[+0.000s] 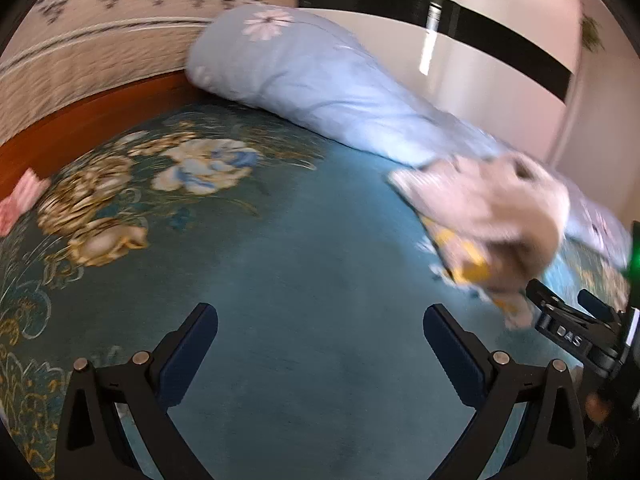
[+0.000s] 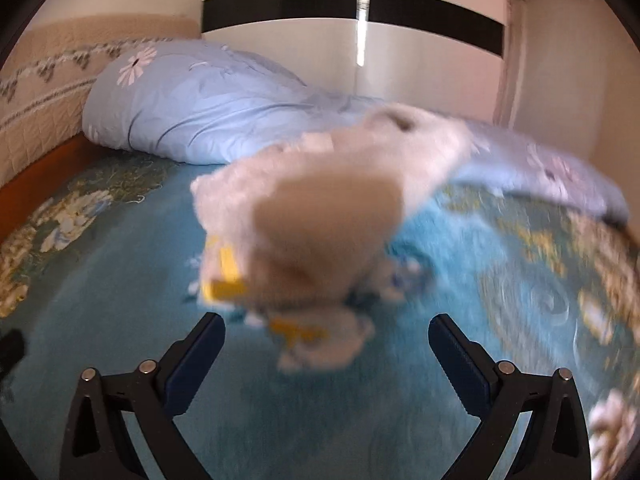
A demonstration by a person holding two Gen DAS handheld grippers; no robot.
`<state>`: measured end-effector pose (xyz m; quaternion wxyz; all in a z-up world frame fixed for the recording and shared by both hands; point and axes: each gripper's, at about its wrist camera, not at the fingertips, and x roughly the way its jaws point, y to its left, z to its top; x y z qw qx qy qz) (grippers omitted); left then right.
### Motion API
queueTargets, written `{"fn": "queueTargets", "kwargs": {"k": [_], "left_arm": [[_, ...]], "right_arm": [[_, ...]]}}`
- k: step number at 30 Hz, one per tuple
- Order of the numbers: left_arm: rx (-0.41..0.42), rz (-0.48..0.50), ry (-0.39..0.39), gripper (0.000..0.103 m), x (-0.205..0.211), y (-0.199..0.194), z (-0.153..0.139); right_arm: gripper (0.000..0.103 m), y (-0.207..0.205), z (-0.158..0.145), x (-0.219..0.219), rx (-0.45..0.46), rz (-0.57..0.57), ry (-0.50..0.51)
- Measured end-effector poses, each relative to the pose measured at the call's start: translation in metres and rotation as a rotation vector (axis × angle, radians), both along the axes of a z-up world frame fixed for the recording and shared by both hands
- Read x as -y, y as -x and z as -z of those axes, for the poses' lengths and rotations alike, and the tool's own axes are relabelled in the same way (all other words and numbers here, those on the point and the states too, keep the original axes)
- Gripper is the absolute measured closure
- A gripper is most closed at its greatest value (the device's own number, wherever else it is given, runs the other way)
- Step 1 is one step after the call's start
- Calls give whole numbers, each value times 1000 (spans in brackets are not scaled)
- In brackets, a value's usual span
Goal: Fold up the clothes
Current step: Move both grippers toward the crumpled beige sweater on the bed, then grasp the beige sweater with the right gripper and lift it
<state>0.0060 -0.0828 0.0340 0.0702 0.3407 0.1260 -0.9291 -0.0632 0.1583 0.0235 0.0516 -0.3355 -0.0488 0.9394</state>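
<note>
Gaping wide and empty, both grippers' fingers flank a blurred garment.

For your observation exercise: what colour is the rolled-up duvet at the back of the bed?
Light blue duvet with pale daisy prints, clearest in the right wrist view.
</note>
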Motion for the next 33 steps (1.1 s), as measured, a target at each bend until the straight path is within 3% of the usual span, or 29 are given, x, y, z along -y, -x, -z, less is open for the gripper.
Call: {"fn": "queueTargets", "kwargs": {"k": [6, 8, 9, 10, 11, 12, 17, 20, 27, 33], "left_arm": [[24, -102, -77, 0, 32, -3, 3], [39, -113, -100, 1, 37, -2, 5], [45, -117, -108, 1, 38, -1, 6], [48, -117, -113, 1, 40, -1, 7], [47, -116, -116, 0, 40, -1, 7], [48, -115, -119, 0, 40, -2, 6], [39, -112, -131, 1, 44, -3, 4], [31, -109, -139, 1, 45, -5, 3], [10, -70, -132, 1, 36, -9, -2], [-25, -23, -118, 1, 26, -16, -7]], "right_arm": [[5, 45, 7, 36, 89, -71, -219], [20, 59, 13, 42, 142, -73, -302], [22, 64, 16, 43, 170, -63, -341], [36, 68, 15, 41, 186, -52, -362], [59, 71, 11, 35, 192, -33, -339], [70, 73, 4, 25, 195, -9, -289], [79, 65, -35, -19, 164, 49, -9], [85, 40, -62, -39, 117, 21, 74], [89, -44, -115, -83, 15, -9, 197], [89, -111, -131, -93, -19, -94, 250]]}}
